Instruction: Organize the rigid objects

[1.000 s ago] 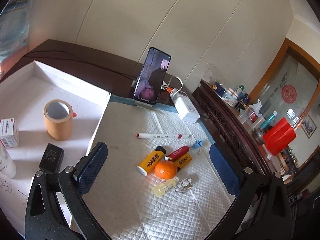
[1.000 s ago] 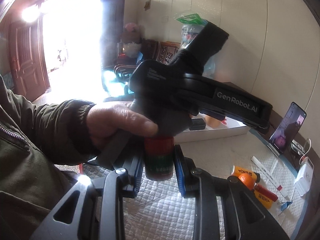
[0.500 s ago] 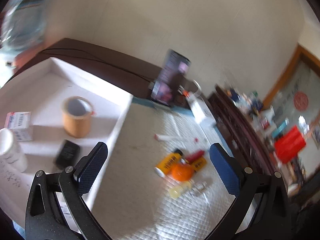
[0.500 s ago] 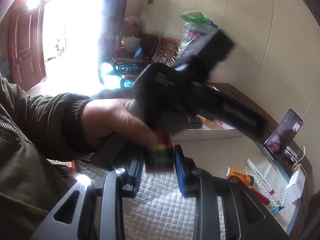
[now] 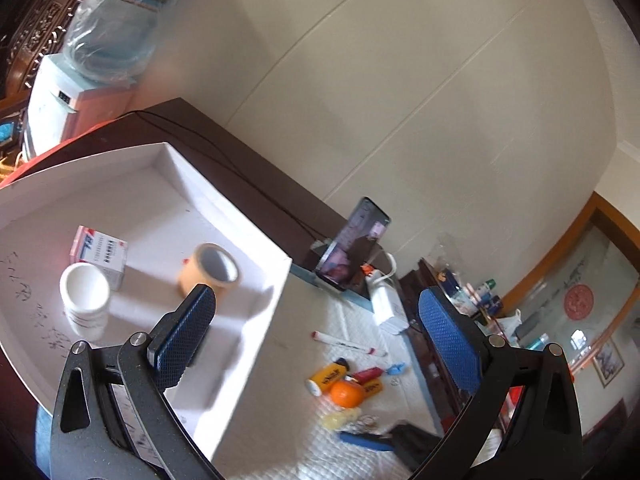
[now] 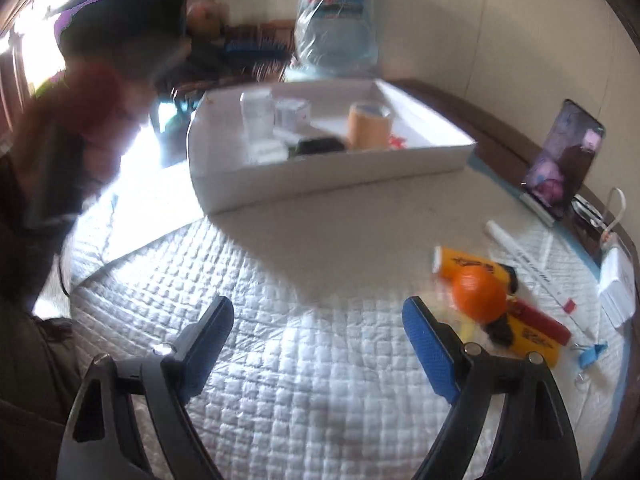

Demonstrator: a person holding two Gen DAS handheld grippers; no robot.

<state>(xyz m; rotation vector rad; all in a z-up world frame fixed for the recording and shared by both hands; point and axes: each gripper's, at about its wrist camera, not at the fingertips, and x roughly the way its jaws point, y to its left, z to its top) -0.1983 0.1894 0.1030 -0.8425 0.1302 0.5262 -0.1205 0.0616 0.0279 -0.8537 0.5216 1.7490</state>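
Note:
My right gripper (image 6: 318, 340) hangs over the white quilted mat (image 6: 280, 360); its jaws are opening and nothing is between them. Just right of its right finger lies a pile: an orange (image 6: 478, 296), a yellow tube (image 6: 468, 264), a red lighter (image 6: 540, 322), a white marker (image 6: 528, 264) and a blue clip (image 6: 592, 354). My left gripper (image 5: 316, 340) is open and empty, held tilted near the corner of the white tray (image 5: 256, 320). The tray holds a tape roll (image 5: 210, 270), a white bottle (image 5: 84, 300) and a small box (image 5: 98, 252). The orange (image 5: 347, 393) shows far ahead.
A phone (image 6: 564, 164) leans on a stand at the mat's far right, beside a white charger (image 6: 618, 284). A black adapter (image 6: 320, 146) lies in the tray. A water dispenser bottle (image 6: 336, 28) stands behind the tray. A blurred hand and sleeve (image 6: 80, 120) fill the left.
The right gripper's jaws have spread wide and the red-and-green bottle they gripped is gone from between them. That gripper dropped toward the mat. The left gripper rolled and swung away from it.

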